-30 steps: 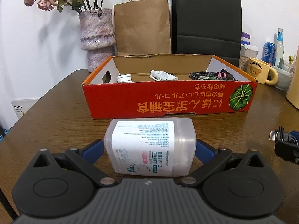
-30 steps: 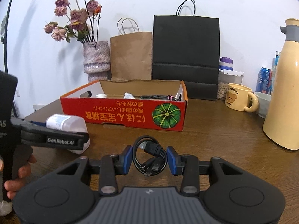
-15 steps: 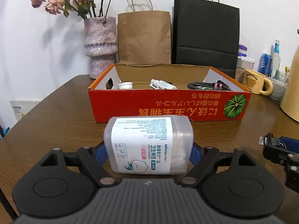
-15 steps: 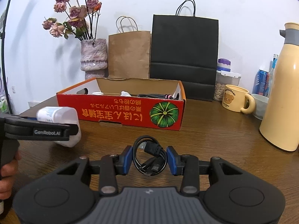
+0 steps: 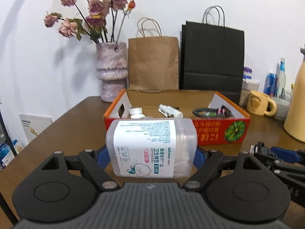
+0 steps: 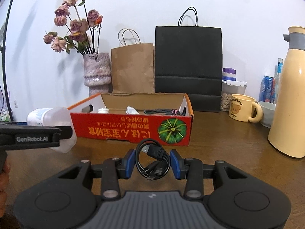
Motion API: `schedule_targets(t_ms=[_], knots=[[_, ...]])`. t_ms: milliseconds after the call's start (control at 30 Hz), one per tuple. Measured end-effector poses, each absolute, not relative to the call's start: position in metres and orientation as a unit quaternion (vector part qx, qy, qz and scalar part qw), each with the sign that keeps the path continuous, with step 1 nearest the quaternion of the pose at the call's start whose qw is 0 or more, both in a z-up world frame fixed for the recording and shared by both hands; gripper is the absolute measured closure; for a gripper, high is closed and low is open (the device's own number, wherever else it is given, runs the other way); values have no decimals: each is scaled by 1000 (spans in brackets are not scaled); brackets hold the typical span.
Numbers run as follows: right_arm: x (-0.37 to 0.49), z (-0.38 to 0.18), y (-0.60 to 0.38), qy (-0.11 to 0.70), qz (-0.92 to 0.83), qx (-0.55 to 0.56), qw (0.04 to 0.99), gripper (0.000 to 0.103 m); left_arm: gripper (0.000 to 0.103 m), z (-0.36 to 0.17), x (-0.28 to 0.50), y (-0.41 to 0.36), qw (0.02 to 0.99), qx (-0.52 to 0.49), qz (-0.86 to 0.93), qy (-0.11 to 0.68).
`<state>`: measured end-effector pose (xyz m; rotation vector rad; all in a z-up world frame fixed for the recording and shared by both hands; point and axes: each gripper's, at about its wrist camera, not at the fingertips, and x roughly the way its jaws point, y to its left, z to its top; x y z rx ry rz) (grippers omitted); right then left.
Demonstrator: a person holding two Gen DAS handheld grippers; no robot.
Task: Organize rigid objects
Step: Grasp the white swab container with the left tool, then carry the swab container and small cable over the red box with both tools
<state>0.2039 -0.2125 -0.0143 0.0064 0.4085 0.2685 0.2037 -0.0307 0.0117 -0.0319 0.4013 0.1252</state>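
My left gripper (image 5: 150, 152) is shut on a clear cotton-swab box (image 5: 150, 147) with a white label, held sideways above the table in front of the red cardboard tray (image 5: 219, 131). The box also shows in the right wrist view (image 6: 51, 124), left of the tray (image 6: 131, 129). My right gripper (image 6: 152, 164) is shut on a coiled black USB cable (image 6: 152, 160), held low in front of the tray. Inside the tray lie a white cap (image 5: 135, 112), a white tube (image 5: 169, 110) and a bundled cable (image 5: 211, 112).
Behind the tray stand a vase of dried roses (image 5: 111, 70), a brown paper bag (image 5: 153, 63) and a black paper bag (image 5: 212, 57). On the right are a yellow bear mug (image 6: 243, 107), a white bowl (image 6: 267, 112), a cream thermos (image 6: 291, 95), a jar and cans.
My left gripper has lifted the cotton-swab box up from the table, level with the tray's rim. My right gripper has held the cable almost still.
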Motion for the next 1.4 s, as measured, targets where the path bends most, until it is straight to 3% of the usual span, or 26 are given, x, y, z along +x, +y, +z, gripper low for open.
schedule_targets(t_ms=[600,1400], knots=[[260,38,-182,145,134,10,980,64,19,66,254,-9,984,-64,78,149],[394,13,-153,172,132,14,976,64,20,38,384,15,975,-57,106,187]])
